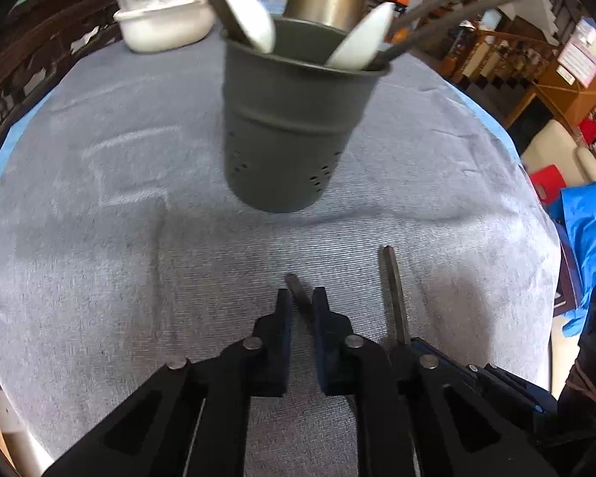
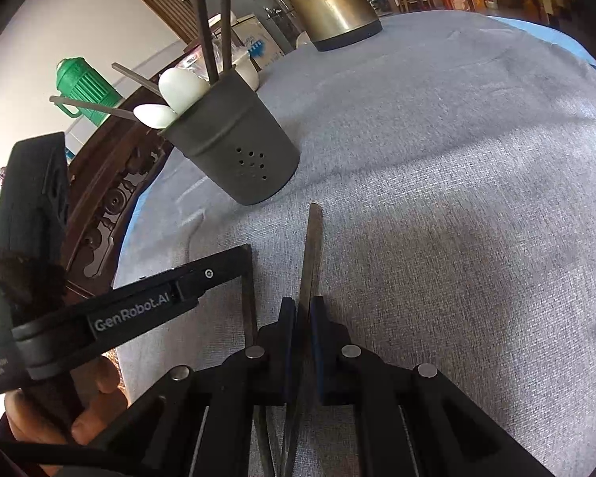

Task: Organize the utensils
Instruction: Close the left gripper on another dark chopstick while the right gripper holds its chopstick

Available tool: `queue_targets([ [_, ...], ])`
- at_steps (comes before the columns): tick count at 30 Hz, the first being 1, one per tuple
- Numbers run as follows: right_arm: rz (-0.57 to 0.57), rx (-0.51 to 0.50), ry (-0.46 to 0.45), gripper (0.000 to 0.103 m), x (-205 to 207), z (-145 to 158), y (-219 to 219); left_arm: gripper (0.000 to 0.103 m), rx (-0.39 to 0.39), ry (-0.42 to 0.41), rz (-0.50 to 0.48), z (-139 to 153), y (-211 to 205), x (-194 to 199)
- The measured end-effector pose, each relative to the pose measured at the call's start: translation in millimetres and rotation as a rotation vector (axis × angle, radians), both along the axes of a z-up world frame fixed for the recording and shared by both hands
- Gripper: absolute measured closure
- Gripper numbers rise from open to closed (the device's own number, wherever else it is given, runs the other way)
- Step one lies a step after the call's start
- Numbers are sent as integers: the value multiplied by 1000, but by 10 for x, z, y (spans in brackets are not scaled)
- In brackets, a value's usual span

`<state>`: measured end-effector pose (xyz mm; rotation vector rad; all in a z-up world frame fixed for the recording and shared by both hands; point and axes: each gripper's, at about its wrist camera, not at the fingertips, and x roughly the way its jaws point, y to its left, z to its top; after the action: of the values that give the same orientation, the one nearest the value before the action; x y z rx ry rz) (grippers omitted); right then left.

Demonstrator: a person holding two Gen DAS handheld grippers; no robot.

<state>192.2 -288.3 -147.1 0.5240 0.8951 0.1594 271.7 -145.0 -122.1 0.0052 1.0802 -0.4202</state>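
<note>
Chopsticks (image 1: 395, 294) lie at six o'clock of the gray cup (image 1: 294, 131), one pinched in each claw, left (image 1: 301, 302) and right (image 2: 305, 310), seemingly awaiting a lift into it.

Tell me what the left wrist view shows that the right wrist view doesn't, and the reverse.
Only the left wrist view: a blue tarp at right, and the left claw shut on a dark chopstick. Only the right wrist view: a green jug, and a hand holding the left tool. Both: the grey utensil holder with white spoons, the kettle, the grey tablecloth.
</note>
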Motion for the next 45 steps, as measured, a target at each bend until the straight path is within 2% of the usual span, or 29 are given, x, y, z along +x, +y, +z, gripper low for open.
queue_targets([
  [5,-27,23,-5,95,-31,-10,-27,97,15,-37,-45,1,2,-57],
  [9,-98,-35,-7,95,-71,31,-107,101,43,-31,-67,-37,72,-37],
  [13,-149,-68,8,95,-63,39,-214,102,23,-11,-123,-39,156,-33],
  [18,-114,-115,55,91,57,92,-172,101,-54,73,-121,-25,249,-71],
  [21,-123,-70,97,90,153,102,-278,98,-50,77,-123,-20,211,-100],
  [25,-144,-26,111,86,252,144,-445,81,-64,96,-124,-44,69,-81],
  [26,-143,-18,113,84,263,147,-471,79,-56,86,-126,-42,18,-50],
  [28,-148,-9,127,78,345,155,-523,79,-25,63,-131,-40,-72,-47],
  [32,-141,11,146,77,503,149,-555,79,-1,44,-136,-38,-147,-20],
  [33,-140,-5,163,77,558,134,-536,80,18,31,-144,-35,-174,-26],
  [35,-143,-46,185,77,626,100,-508,91,52,6,-151,-54,-266,-24],
  [38,-130,-133,191,78,707,134,-406,93,38,-1,-158,-67,-233,-2],
  [42,-94,-280,200,90,729,157,-250,97,21,4,-170,-53,-82,-16],
  [45,-94,-264,198,94,702,155,-253,97,24,3,-172,-44,31,-10],
])
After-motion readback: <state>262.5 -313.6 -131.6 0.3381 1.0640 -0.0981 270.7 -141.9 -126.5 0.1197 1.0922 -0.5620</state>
